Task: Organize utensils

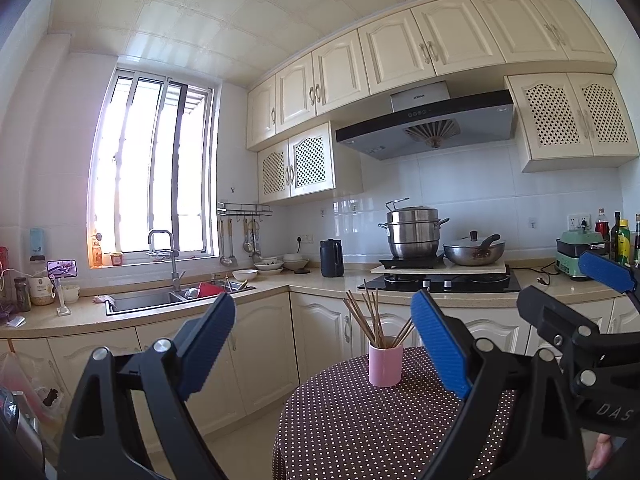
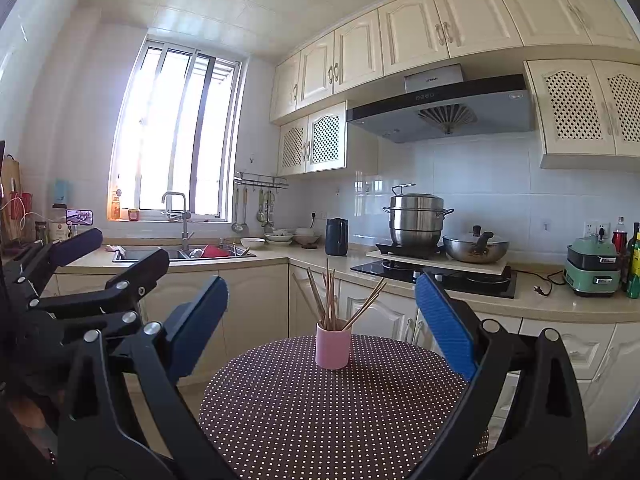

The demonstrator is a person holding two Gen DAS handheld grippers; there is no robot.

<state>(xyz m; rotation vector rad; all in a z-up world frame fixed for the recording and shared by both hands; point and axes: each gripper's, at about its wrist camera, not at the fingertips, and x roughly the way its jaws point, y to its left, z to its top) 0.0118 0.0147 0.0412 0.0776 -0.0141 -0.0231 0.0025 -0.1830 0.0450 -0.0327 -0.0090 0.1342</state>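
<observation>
Ahead, pink cup of chopsticks beyond right gripper

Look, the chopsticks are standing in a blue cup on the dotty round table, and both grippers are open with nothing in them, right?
Almost. The cup is pink, not blue; the right wrist view shows it plainly. The rest holds: the chopsticks stand in it on the dotted round table, and the left gripper and right gripper are both open and empty.
</observation>
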